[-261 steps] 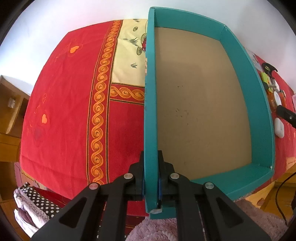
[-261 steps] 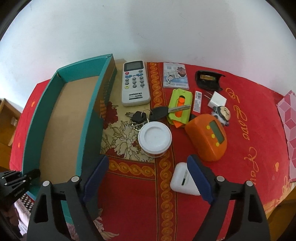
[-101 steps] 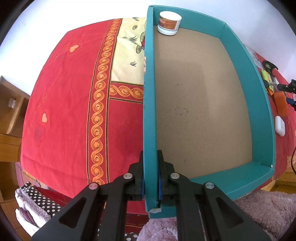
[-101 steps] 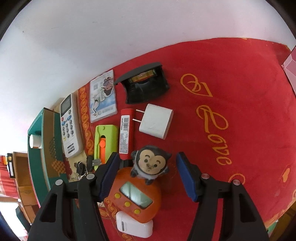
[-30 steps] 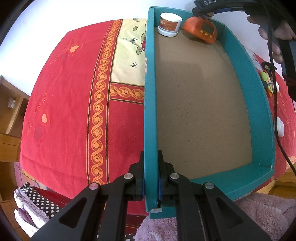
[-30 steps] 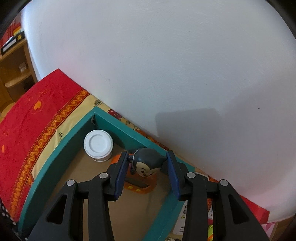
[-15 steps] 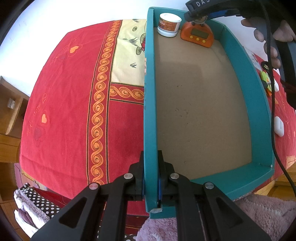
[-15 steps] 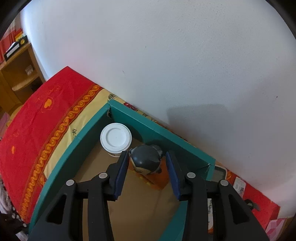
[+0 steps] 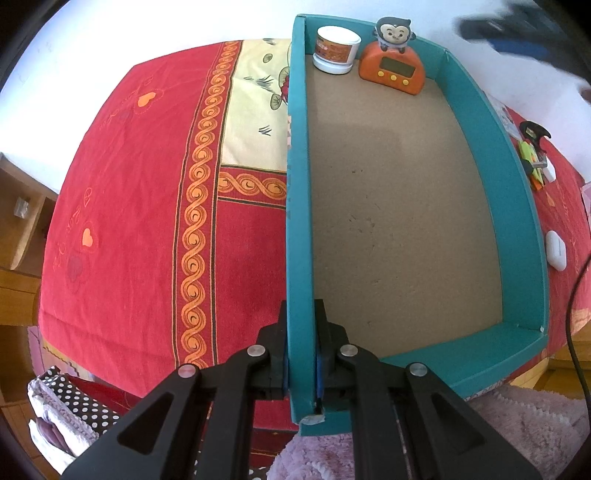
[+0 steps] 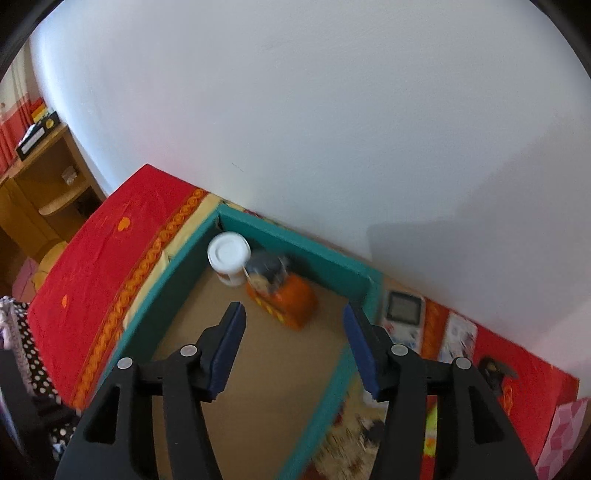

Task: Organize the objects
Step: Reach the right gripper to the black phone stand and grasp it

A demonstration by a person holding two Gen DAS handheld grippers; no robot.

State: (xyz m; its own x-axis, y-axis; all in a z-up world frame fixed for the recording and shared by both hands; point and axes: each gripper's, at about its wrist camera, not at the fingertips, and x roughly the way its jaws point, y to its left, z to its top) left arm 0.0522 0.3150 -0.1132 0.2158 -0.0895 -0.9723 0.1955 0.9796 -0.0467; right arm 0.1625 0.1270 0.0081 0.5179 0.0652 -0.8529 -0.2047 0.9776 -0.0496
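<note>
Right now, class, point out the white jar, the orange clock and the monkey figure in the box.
white jar (image 9: pixel 336 50), left wrist view, on its label.
orange clock (image 9: pixel 392 69), left wrist view, near its screen.
monkey figure (image 9: pixel 394 34), left wrist view, on its face.

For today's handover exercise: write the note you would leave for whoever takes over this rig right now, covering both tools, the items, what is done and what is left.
Left tool: shut on the near wall of the teal box.
Right tool: open, empty, above the box.
Done: white jar and orange clock with the monkey figure on top stand at the box's far end.
Left: remote, white case and other small items lie outside on the red cloth.
</note>
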